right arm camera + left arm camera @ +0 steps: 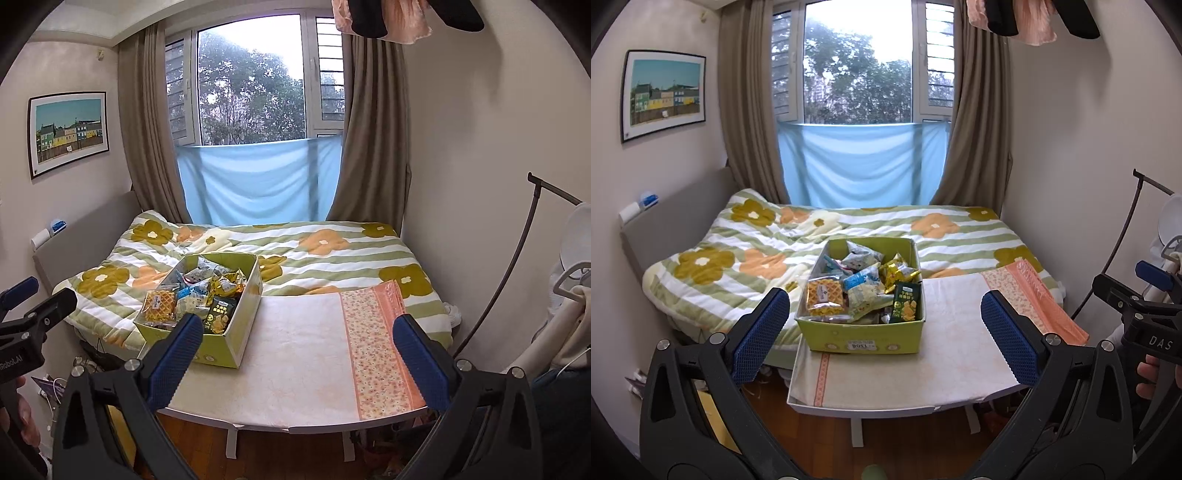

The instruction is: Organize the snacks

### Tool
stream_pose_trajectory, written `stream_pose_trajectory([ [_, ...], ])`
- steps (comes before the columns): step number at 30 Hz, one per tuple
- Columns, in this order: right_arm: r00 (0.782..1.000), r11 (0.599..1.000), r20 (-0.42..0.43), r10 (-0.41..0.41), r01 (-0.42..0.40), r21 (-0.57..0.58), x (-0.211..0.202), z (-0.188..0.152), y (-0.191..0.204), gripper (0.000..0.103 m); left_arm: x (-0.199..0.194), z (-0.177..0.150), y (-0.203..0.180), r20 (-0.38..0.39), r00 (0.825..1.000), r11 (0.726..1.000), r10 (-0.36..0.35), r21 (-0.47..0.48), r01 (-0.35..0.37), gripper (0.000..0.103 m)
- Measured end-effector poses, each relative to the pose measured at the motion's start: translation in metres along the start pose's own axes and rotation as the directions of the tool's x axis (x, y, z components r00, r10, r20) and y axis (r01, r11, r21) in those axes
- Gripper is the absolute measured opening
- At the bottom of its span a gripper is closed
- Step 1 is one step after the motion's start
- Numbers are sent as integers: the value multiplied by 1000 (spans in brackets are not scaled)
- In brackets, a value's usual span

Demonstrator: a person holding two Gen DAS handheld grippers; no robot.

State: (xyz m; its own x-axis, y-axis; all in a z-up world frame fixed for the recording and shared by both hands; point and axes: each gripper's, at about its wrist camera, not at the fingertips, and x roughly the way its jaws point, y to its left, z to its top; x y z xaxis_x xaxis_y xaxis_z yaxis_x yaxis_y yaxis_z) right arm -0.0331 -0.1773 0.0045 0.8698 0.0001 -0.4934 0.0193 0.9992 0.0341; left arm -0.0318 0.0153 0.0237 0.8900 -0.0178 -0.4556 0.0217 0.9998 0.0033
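- Left claw [884, 325] hangs in front of the surface [960, 365], its blue pads spread wide apart with nothing between them.
- Right claw [297, 360] does the same on its side: jaws wide, blue pads apart, gripping nothing.
- In the left wrist view the right claw shows at the far right edge, a hand wrapped around its handle; the right wrist view catches the left claw at its far left edge.
- The green cardboard box [864, 336] sits at the far left part of the surface, right against the bed, and it is packed with snacks.
- Inside, a waffle packet [825, 297] lies at the near left corner, touching the box wall.
- A dark green cracker bag [905, 302] stands upright at the near right corner, leaning on the wall.
- Between them, a blue-and-white packet [862, 290] is tilted over the heap; gold-wrapped packets [899, 271] pile up behind the cracker bag.
- The surface wears a pale cloth, with an orange floral cloth [376, 350] covering its right end.
- Behind it, the bed [960, 229] carries a green-striped quilt with big flowers, running up to the window [857, 62] and its brown curtains.
- A framed picture [663, 94] of colourful houses hangs on the left wall.
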Motion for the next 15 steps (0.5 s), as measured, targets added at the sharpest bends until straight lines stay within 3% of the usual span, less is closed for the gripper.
stream_pose_trajectory([
  [15, 1000, 1000, -6, -11, 11, -2, 0, 1, -1, 102, 4, 0, 7, -3, 1000, 1000, -3, -12, 3, 103],
])
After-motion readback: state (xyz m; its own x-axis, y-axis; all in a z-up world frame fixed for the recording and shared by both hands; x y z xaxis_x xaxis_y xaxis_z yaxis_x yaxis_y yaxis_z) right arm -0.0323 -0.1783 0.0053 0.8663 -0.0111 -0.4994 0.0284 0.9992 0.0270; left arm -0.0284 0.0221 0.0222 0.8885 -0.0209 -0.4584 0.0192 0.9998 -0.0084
